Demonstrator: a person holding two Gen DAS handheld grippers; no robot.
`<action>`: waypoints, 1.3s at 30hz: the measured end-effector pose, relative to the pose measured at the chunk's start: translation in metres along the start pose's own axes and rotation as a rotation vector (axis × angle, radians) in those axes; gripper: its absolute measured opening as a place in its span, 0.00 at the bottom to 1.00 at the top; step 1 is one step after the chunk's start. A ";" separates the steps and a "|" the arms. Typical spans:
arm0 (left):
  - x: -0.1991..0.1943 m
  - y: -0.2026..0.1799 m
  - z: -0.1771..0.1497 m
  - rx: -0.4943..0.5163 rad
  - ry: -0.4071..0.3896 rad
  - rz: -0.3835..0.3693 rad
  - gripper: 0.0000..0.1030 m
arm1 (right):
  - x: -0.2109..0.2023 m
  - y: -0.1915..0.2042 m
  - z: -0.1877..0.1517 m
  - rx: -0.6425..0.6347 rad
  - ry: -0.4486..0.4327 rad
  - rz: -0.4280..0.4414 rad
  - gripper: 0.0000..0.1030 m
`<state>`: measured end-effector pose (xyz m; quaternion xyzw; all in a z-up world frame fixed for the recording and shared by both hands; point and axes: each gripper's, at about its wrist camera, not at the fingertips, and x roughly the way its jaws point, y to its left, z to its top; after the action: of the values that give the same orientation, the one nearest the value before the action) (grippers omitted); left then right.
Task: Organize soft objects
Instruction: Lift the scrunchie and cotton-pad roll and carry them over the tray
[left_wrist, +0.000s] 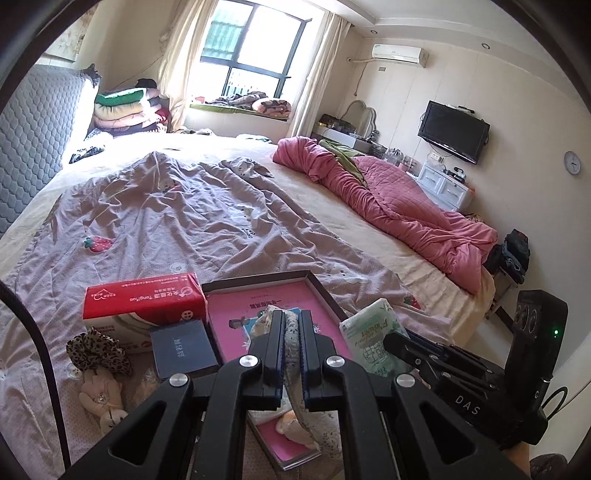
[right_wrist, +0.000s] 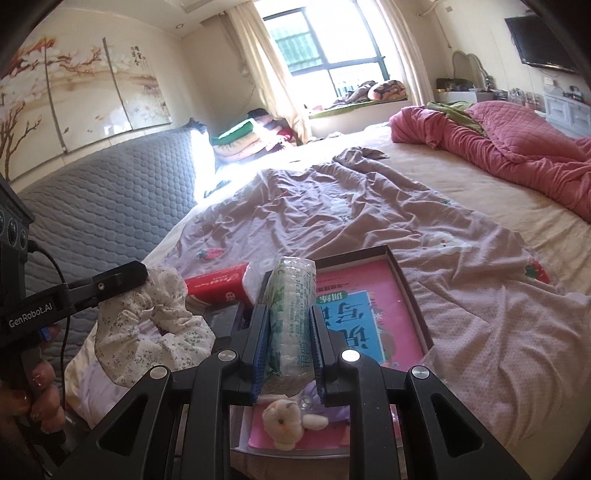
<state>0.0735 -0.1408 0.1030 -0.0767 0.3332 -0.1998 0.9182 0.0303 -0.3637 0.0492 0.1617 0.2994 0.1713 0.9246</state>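
Here left gripper (left_wrist: 291, 334) clamps scrunchie (right_wrist: 155, 325); right gripper (right_wrist: 288, 339) clamps tissue pack (right_wrist: 290, 317).

Bed (left_wrist: 332, 206); mauve quilt (left_wrist: 166, 221), pink duvet (left_wrist: 406, 199)

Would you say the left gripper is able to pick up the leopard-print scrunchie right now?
Probably not yet. The left gripper is already shut on the floral scrunchie, so its jaws are occupied. The leopard-print scrunchie lies uncovered on the bedspread beside the red tissue box, so it looks accessible once freed.
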 end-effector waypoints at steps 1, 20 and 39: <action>0.004 -0.001 -0.001 0.001 0.005 -0.002 0.07 | -0.001 -0.003 0.000 0.003 -0.003 -0.008 0.21; 0.063 -0.012 -0.018 -0.011 0.064 -0.043 0.07 | 0.022 -0.034 -0.024 0.068 0.092 -0.036 0.21; 0.115 0.005 -0.050 -0.037 0.174 -0.015 0.07 | 0.057 -0.043 -0.049 0.091 0.209 -0.028 0.21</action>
<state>0.1232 -0.1849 -0.0029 -0.0786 0.4147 -0.2065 0.8827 0.0528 -0.3686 -0.0342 0.1808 0.4037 0.1605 0.8824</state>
